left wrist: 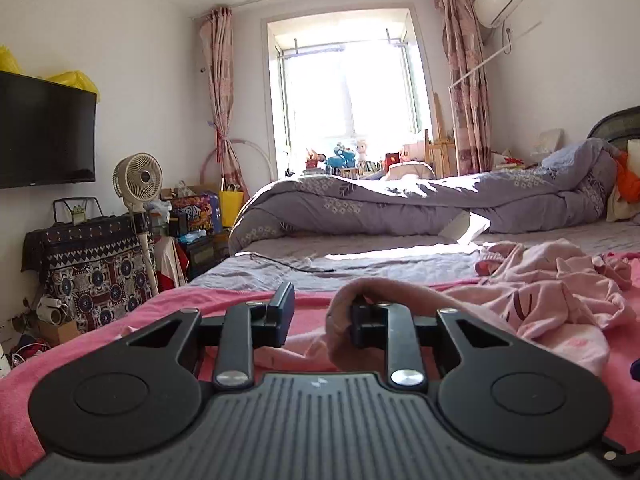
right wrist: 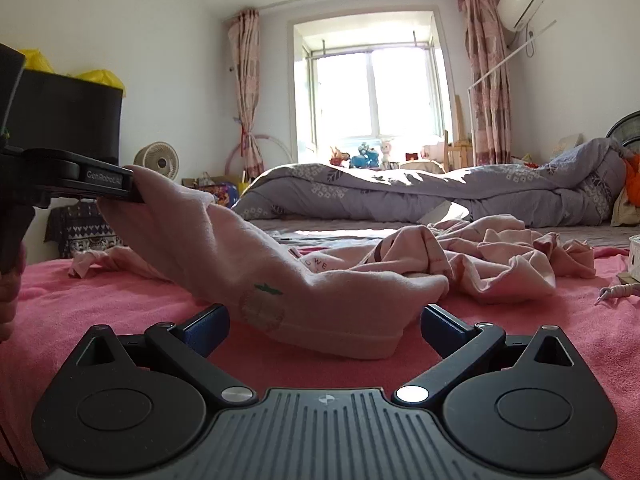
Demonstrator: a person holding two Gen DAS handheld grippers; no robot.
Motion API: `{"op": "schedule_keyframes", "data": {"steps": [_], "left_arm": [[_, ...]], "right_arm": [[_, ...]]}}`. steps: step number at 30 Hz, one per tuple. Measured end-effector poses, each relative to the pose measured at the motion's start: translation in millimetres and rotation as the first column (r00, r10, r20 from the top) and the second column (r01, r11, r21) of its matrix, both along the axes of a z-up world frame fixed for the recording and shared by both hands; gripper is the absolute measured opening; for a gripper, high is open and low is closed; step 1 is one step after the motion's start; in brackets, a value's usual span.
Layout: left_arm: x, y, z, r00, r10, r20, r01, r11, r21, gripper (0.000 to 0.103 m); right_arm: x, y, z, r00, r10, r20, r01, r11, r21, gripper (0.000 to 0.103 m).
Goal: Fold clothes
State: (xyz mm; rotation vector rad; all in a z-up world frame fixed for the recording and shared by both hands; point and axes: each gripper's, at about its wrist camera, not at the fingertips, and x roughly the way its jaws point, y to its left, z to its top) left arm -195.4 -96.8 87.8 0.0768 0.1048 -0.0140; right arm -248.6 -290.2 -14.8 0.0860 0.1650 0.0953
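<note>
- Closest to the lens in the right wrist view: the right gripper (right wrist: 325,326), jaws spread wide and nothing pinched. The hem end of the pink garment (right wrist: 280,280) lies between the fingers but the pads aren't touching it.
- The left gripper (left wrist: 318,312) is partly closed with a fold of that same garment (left wrist: 532,300) draped over its right-hand finger. From the right wrist view it looks like it's pinching the cloth and holding one end up off the bed, so the fabric slopes down toward the right gripper.
- The rest of the pink clothing is a crumpled heap on the pink blanket (right wrist: 120,304), out toward the blanket's right side.
- Stuff in the way: a white basket (right wrist: 634,258) and a loose cord end (right wrist: 616,292) at the blanket's right edge, and a black cable (left wrist: 292,264) on the grey sheet past its far edge.
- A rolled-up grey floral duvet (left wrist: 400,204) runs along the far side of the bed.
- The left half of the blanket is bare, so there's plenty of room there.
- Room: wall TV (left wrist: 44,132), a standing fan (left wrist: 138,178), and a bright window (left wrist: 348,96) with pink curtains.
</note>
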Motion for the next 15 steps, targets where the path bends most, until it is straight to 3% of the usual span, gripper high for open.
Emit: {"op": "schedule_keyframes", "data": {"steps": [3,5,10,13,15], "left_arm": [[-18.3,15.2,33.3,0.996,-0.017,0.084,0.022,0.998,-0.053,0.031],[-26.0,23.6,48.9,0.993,-0.027,0.114,0.036,0.996,-0.076,0.031],[-33.6,37.7,70.6,0.987,-0.049,0.155,0.068,0.990,-0.120,0.031],[-33.6,40.4,77.3,0.984,-0.052,0.171,0.073,0.991,-0.116,0.031],[-32.5,41.8,81.5,0.983,-0.060,0.175,0.082,0.989,-0.122,0.031]], "right_arm": [[16.9,8.5,8.7,1.000,-0.009,0.006,0.009,1.000,0.017,0.103],[29.3,14.1,11.5,0.999,0.020,-0.038,-0.019,1.000,0.024,0.103],[38.4,17.4,9.3,0.982,0.144,-0.120,-0.122,0.978,0.171,0.103],[40.3,7.7,3.6,0.968,0.202,-0.151,-0.153,0.946,0.287,0.103],[49.8,-13.4,-0.6,0.964,0.218,-0.152,-0.134,0.893,0.429,0.103]]}}
